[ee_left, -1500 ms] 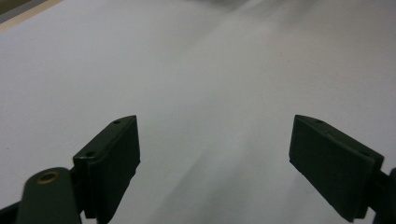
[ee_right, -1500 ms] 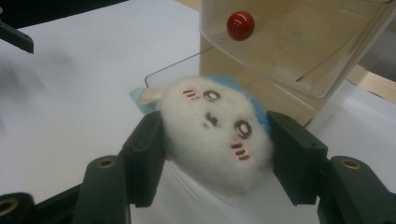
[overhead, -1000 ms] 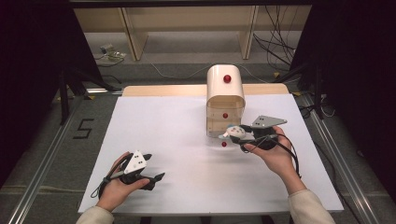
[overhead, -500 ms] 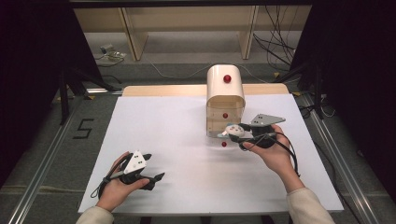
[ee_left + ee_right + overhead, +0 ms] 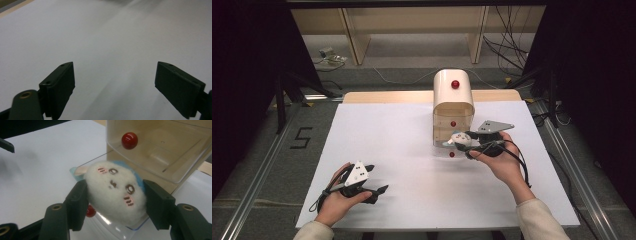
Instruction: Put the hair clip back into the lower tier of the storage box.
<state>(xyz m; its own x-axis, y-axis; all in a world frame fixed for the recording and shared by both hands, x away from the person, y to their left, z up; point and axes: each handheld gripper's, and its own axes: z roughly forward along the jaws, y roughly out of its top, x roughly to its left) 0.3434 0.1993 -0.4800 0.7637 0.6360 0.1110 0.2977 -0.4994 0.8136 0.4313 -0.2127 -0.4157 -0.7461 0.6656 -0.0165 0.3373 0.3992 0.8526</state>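
Right gripper (image 5: pixel 113 202) clamped on white plush toy (image 5: pixel 115 195) above open clear drawer (image 5: pixel 112 225) of small cabinet (image 5: pixel 453 95); left gripper (image 5: pixel 115 90) fingers wide apart, empty, over white surface (image 5: pixel 402 150).

Plush toy (image 5: pixel 115 195): white, blue back, pink cheek stripes, brown eyes. Drawer knobs (image 5: pixel 129 140) red, drawers (image 5: pixel 160 152) clear. Table sheet (image 5: pixel 387 150) white.

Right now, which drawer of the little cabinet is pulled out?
The bottom drawer, the clear one whose red knob sits out over the white mat. The drawer above is flush; the right claw holds the plush toy over the open one.
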